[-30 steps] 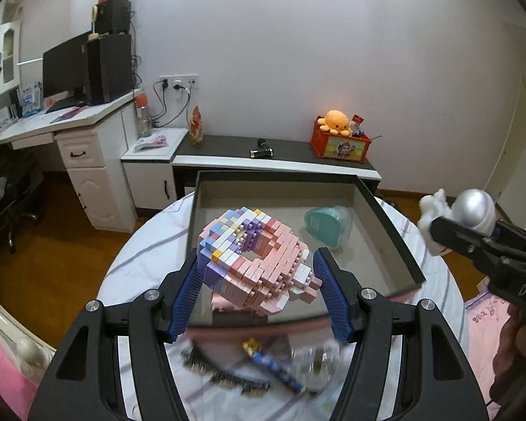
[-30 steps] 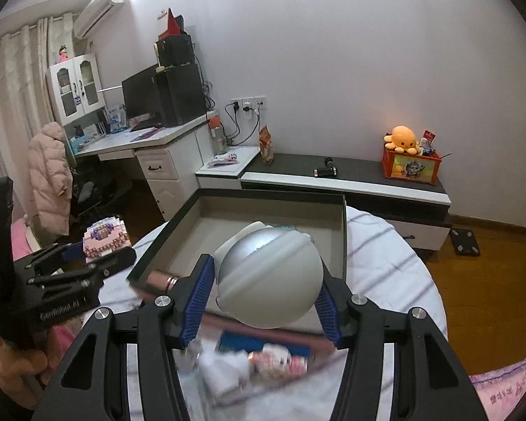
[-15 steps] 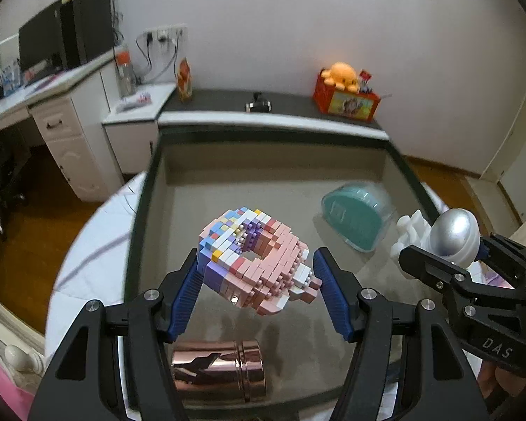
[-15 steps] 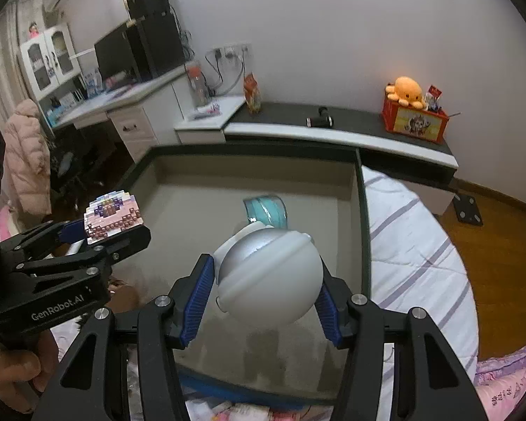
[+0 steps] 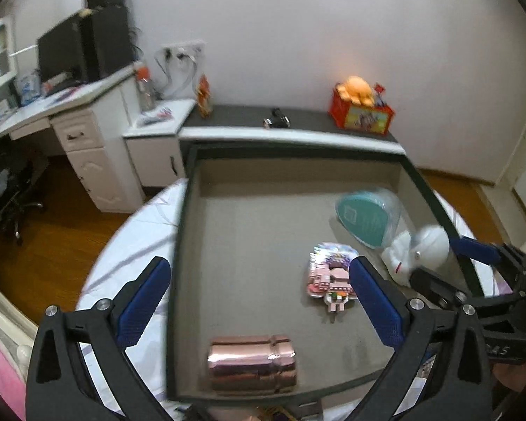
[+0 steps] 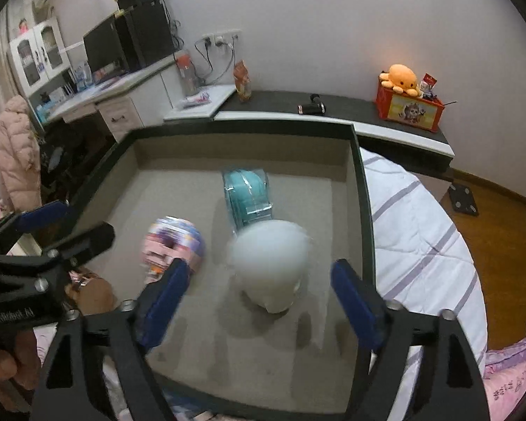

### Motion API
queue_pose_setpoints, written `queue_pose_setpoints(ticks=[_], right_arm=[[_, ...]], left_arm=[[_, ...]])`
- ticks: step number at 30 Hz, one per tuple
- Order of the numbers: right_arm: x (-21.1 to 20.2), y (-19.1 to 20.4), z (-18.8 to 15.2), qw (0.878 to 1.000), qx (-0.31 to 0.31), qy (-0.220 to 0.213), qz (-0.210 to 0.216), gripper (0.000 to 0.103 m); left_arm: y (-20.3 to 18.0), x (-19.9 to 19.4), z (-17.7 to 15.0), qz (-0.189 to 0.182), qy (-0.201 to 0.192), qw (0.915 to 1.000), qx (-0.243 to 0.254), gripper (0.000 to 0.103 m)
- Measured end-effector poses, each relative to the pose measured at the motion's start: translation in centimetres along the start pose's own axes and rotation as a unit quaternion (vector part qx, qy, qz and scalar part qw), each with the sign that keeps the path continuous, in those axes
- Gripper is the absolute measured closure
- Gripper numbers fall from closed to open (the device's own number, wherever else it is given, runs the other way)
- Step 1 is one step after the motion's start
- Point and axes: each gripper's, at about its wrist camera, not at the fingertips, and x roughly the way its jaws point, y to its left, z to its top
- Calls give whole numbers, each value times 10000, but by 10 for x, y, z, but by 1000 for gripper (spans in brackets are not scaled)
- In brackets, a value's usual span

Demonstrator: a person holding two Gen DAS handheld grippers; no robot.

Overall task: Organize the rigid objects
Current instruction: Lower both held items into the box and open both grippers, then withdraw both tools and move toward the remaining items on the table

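Observation:
A pink and purple block toy (image 5: 329,273) (image 6: 173,242) lies on the floor of the dark-rimmed box (image 5: 179,231) (image 6: 361,193). My left gripper (image 5: 259,263) (image 6: 84,221) hangs above the box, jaws opening wide, with nothing between them; the toy sits just beyond its right finger. A white round-headed figure (image 5: 420,249) (image 6: 270,263), blurred, rests in the box near its right wall. My right gripper (image 6: 259,266) (image 5: 435,258) is over it, jaws opening, the figure between them with the pads off it.
A teal clear-lidded container (image 5: 364,217) (image 6: 247,193) and a rose-gold metal cylinder (image 5: 252,365) also lie in the box. The box stands on a round table with a striped white cloth (image 6: 413,231). Small packets stick out under the box's near edge. Behind stands a low cabinet (image 6: 333,112).
Both grippers let go: the block toy dropped from the left jaws and the white figure from the right jaws onto the box floor. Both pairs of jaws spread wide. Both hands sank over the box.

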Motion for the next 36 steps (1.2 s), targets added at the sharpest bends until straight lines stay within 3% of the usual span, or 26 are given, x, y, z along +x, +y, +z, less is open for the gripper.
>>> queue_pose_setpoints(ticks=[11, 24, 36], right_arm=[[-60, 15, -20, 9976, 196, -636, 194, 0], [-148, 26, -65, 9898, 417, -1329, 301, 0], [-202, 45, -143, 9846, 496, -1647, 326, 0]], left_arm=[[28, -82, -28, 238, -646, 9965, -483, 0], [12, -151, -80, 282, -824, 9955, -384, 0], [-10, -191, -138, 374, -855, 9956, -108, 0]])
